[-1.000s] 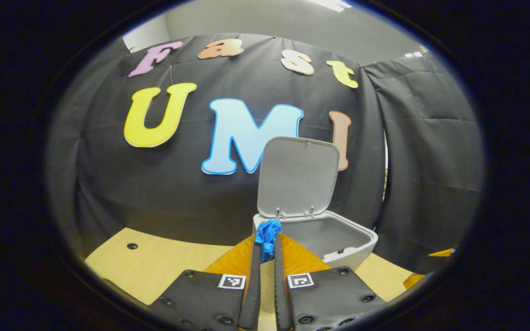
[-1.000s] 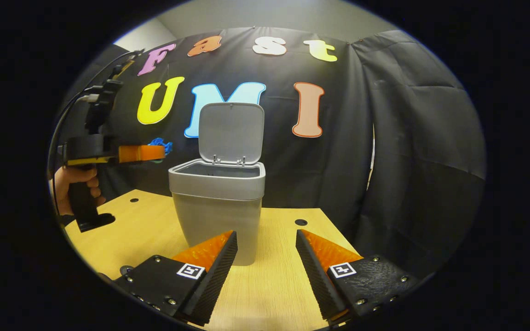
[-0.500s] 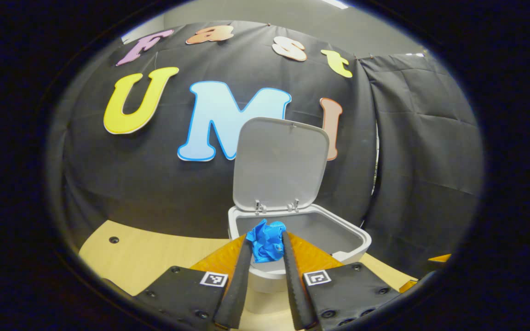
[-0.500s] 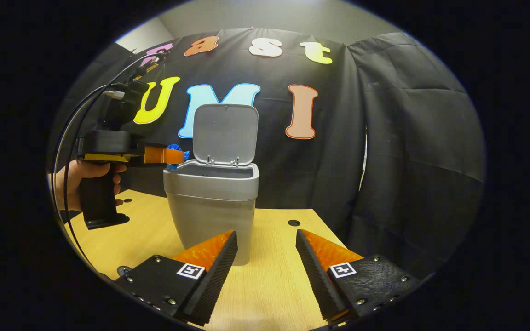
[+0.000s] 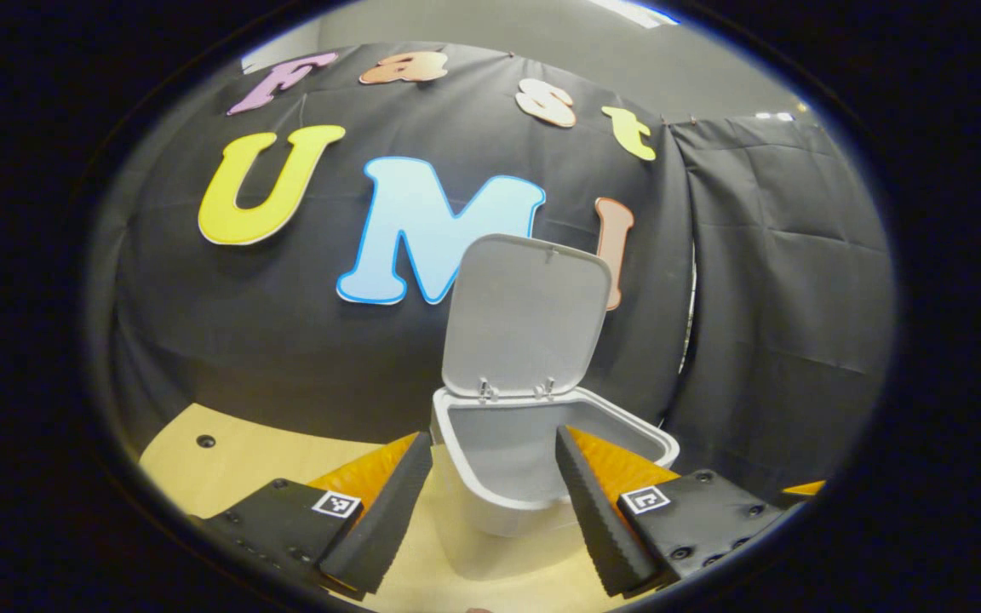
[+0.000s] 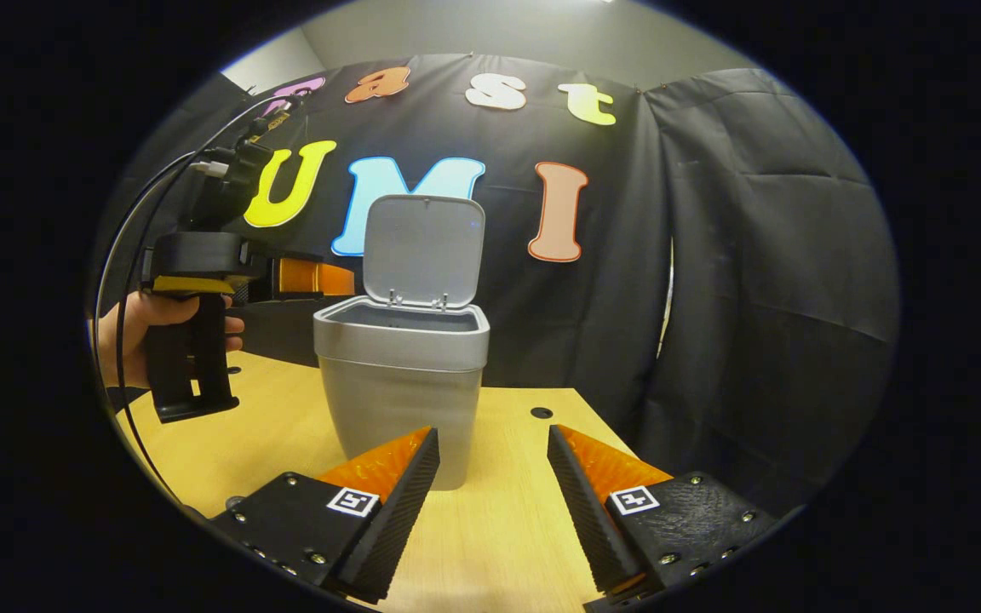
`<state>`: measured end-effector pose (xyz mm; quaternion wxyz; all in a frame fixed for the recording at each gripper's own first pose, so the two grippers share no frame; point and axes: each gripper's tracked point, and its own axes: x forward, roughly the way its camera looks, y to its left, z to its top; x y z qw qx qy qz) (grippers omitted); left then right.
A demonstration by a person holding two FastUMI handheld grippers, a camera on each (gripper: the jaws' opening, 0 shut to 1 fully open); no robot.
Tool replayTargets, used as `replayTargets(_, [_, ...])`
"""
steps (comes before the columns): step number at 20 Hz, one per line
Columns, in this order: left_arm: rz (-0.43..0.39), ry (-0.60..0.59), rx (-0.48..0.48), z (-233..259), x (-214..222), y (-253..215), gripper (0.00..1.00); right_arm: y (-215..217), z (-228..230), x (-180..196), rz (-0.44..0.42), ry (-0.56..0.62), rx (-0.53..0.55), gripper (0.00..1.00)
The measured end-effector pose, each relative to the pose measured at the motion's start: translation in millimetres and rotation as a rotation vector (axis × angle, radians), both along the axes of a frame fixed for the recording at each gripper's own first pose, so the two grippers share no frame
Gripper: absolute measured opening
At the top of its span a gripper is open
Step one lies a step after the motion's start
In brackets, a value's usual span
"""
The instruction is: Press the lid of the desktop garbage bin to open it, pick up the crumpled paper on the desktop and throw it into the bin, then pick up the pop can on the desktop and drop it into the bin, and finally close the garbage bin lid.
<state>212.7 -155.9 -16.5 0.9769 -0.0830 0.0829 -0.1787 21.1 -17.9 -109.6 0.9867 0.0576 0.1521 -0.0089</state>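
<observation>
A grey desktop bin (image 5: pixel 533 464) (image 6: pixel 401 383) stands on the wooden table with its lid (image 5: pixel 527 315) (image 6: pixel 422 249) raised upright at the back. My left gripper (image 5: pixel 492 443) hovers open just above the bin's near rim, nothing between its fingers. Seen from the right gripper view, this left gripper (image 6: pixel 333 279) is held by a hand (image 6: pixel 129 328) at rim height, left of the bin. My right gripper (image 6: pixel 490 438) stands open low over the table in front of the bin, empty. The bin's inside shows only bare grey wall from here.
The wooden table (image 6: pixel 499 528) spreads around the bin, with small round holes (image 6: pixel 541 413) in its top. Black cloth walls close in behind and to the right. A cable (image 6: pixel 129 247) loops off the left gripper.
My left gripper has opened over the bin's mouth. The blue crumpled paper that it held has left its fingers and gone from sight. The right gripper has hardly moved.
</observation>
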Motion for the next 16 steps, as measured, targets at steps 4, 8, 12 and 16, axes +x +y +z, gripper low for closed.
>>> replayTargets(4, [0.051,-0.037,0.02,4,-24,39,0.95,32,7,2,0.061,-0.013,0.029,0.96])
replayTargets(8, [0.096,-0.06,0.089,-4,-56,74,0.96,66,11,-3,0.146,-0.01,0.047,0.96])
replayTargets(12, [0.15,-0.091,0.127,3,-89,106,0.95,98,16,-9,0.247,-0.015,0.049,0.96])
replayTargets(16, [0.185,-0.114,0.149,6,-118,127,0.96,138,13,-21,0.367,0.013,0.099,0.96])
